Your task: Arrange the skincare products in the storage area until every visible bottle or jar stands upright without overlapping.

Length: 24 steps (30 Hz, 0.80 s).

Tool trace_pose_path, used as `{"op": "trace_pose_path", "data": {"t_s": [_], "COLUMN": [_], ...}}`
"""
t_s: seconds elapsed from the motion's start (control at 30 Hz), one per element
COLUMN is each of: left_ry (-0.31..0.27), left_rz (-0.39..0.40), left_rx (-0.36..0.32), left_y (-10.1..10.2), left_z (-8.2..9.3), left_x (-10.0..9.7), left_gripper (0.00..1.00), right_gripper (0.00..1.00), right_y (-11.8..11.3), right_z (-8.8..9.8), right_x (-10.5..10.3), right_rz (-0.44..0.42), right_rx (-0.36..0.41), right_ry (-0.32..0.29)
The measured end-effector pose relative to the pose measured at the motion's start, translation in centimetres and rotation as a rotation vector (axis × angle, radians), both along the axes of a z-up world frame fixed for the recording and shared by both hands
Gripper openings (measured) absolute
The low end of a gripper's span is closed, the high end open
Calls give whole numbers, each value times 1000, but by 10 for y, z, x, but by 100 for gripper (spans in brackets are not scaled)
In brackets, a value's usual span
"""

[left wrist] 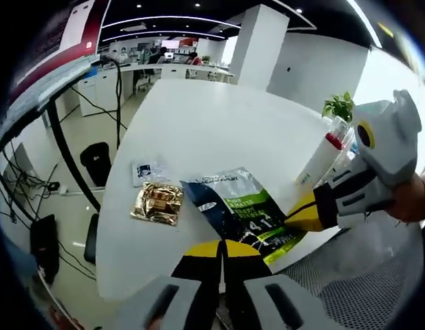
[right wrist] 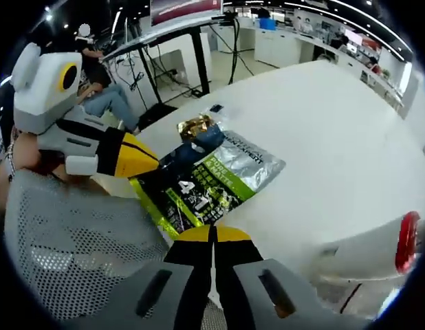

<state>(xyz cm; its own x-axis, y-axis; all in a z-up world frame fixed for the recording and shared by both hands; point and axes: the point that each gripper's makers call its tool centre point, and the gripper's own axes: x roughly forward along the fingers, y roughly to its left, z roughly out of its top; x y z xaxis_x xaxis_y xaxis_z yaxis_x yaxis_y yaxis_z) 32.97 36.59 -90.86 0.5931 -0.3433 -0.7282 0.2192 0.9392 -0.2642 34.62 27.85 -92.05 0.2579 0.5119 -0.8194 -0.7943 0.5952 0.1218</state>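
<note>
Skincare bottle (left wrist: 321, 159), white with a red cap, is lying on the white round table (left wrist: 219, 124), to the right of the large green-and-silver pouch (left wrist: 243, 212); in the right gripper view (right wrist: 377, 249) the frame edge is cutting it off. A gold sachet (left wrist: 157, 203) and a small pale packet (left wrist: 146, 171) are lying left of the pouch. The left gripper (left wrist: 221, 256) and right gripper (right wrist: 213, 240) are each showing jaws pressed together, holding nothing.

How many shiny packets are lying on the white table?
3. A big silver and green pouch near the table's front edge, a gold foil packet beside it, and a small pale sachet just behind the gold one. More could be hidden under the pouch.
</note>
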Motion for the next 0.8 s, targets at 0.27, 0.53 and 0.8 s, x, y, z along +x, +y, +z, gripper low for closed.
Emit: {"op": "trace_pose_path", "data": {"t_s": [0.27, 0.53, 0.8], "left_ry": [98, 136, 126], "left_rz": [-12, 8, 37], "left_rx": [-67, -62, -50], "left_y": [-6, -3, 5], "left_z": [-19, -22, -25], "left_x": [-13, -13, 8], "left_gripper": [0, 8, 13], "right_gripper": [0, 2, 10], "right_y": [-9, -13, -9], "right_z": [-15, -17, -18], "right_x": [-12, -10, 7], "right_rz": [-30, -47, -128], "right_rx": [14, 20, 38], "right_ry": [41, 36, 1]}}
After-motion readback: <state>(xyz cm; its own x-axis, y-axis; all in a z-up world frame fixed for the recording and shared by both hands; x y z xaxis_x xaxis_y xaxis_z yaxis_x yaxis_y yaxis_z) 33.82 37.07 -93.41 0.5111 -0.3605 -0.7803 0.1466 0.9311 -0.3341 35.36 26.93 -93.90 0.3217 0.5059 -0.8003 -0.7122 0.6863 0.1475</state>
